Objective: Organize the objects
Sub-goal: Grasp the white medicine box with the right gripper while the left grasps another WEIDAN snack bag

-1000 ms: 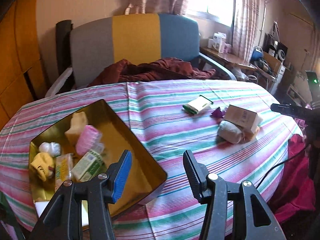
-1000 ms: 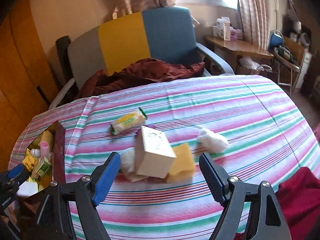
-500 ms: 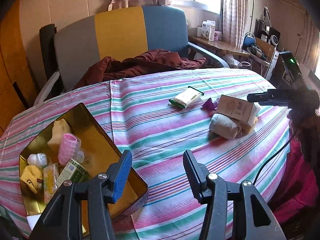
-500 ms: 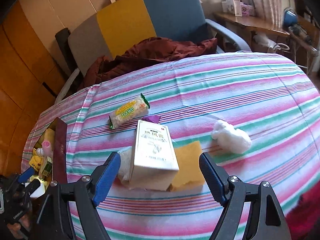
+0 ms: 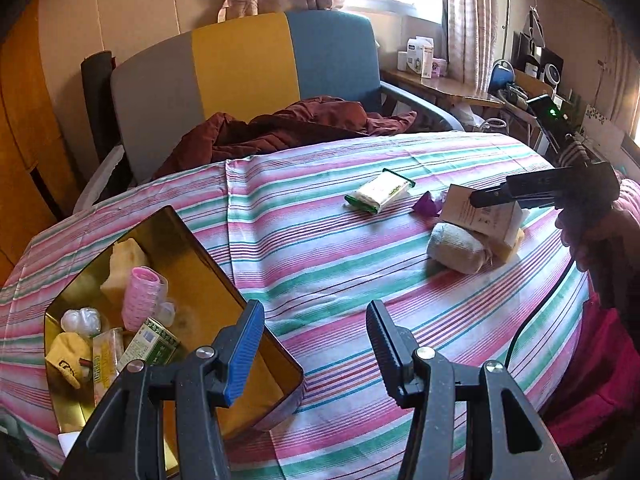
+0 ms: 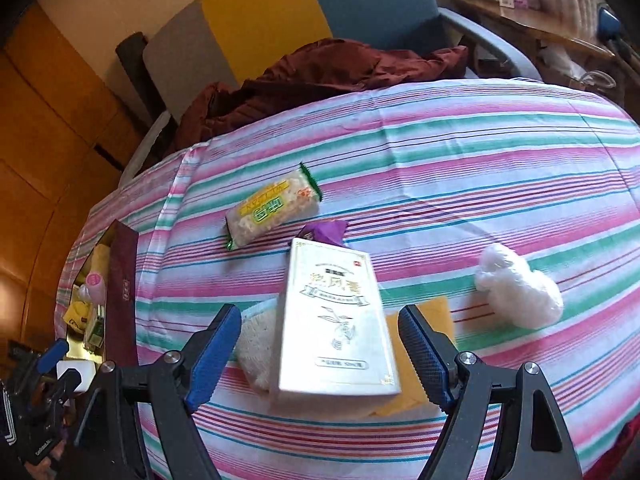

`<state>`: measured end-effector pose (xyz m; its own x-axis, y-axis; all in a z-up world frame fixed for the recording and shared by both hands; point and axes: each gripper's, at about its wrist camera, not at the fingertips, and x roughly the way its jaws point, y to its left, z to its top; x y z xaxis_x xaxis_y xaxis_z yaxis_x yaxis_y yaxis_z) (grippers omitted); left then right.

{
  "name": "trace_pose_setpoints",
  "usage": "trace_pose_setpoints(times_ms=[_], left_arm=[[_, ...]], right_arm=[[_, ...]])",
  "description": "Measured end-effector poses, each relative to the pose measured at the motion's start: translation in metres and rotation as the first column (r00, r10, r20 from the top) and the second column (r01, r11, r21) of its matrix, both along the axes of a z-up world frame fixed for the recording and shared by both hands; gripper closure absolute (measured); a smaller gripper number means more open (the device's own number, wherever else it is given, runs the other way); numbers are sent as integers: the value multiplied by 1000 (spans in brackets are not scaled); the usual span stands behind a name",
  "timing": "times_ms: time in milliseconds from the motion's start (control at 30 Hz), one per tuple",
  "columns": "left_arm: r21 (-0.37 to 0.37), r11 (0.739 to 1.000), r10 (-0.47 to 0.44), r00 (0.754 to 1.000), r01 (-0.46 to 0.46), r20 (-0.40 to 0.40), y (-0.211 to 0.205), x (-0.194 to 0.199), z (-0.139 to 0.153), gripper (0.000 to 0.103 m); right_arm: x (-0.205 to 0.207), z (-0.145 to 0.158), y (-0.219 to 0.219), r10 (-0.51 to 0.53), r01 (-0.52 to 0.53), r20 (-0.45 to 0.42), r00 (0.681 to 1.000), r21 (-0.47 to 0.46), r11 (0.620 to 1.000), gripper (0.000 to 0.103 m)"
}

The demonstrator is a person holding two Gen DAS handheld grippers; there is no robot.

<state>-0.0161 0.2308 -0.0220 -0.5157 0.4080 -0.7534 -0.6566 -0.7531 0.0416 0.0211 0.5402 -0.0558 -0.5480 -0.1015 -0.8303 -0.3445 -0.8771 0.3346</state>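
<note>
A white carton box (image 6: 336, 320) lies on a yellow sponge (image 6: 416, 360) and a cream scrub pad (image 6: 256, 344) on the striped table. My right gripper (image 6: 320, 352) is open, its jaws on either side of the box, just above it. My left gripper (image 5: 316, 344) is open and empty, over the table beside the gold tin (image 5: 200, 264), which holds a pink roller (image 5: 142, 298), a green box (image 5: 150, 344) and other small items. The box also shows in the left wrist view (image 5: 484, 212).
A green-edged snack pack (image 6: 272, 210), a purple wrapper (image 6: 324, 230) and a white plastic wad (image 6: 520, 292) lie on the tablecloth (image 6: 440, 168). An armchair (image 5: 248, 64) with a maroon jacket (image 5: 288, 128) stands behind the table. The tin's maroon wall (image 6: 122, 300) is at the left.
My right gripper has dropped lower and closer over the white box, which now sits between the jaws. My left gripper has drawn back slightly from the tin, still open.
</note>
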Motion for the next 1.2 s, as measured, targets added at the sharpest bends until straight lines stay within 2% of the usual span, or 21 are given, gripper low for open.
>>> trace_pose_setpoints(times_ms=[133, 233, 400, 600, 833, 967, 1033, 1133, 1200], left_arm=[[-3, 1000, -4, 1000, 4, 3, 1, 0, -2, 49], [-5, 1000, -7, 1000, 7, 3, 2, 0, -2, 49], [-9, 1000, -11, 1000, 11, 7, 3, 0, -4, 49], [-16, 1000, -20, 1000, 20, 15, 6, -1, -7, 49], [-2, 999, -54, 998, 54, 25, 28, -11, -3, 49], [4, 996, -85, 996, 85, 29, 55, -26, -2, 49], [-22, 995, -102, 995, 102, 23, 73, -33, -5, 48], [-42, 988, -146, 989, 146, 16, 101, -44, -12, 41], [-46, 980, -190, 980, 192, 53, 122, -56, -20, 39]], right_arm=[[-6, -2, -6, 30, -30, 19, 999, 13, 999, 24], [-8, -2, -11, 47, -48, 29, 998, 26, 999, 30], [-9, -4, -18, 76, -79, 51, 996, 55, 995, 48], [-4, -1, -28, 92, -99, 56, 994, 134, 986, 51], [11, 10, -22, 46, -43, -14, 999, 163, 986, 51], [18, 12, -16, 20, -13, -44, 999, 171, 985, 51], [22, 14, -13, 9, 2, -64, 998, 171, 985, 51], [25, 19, -9, 6, 9, -90, 996, 165, 986, 51], [27, 21, -8, 10, 7, -99, 995, 162, 987, 51]])
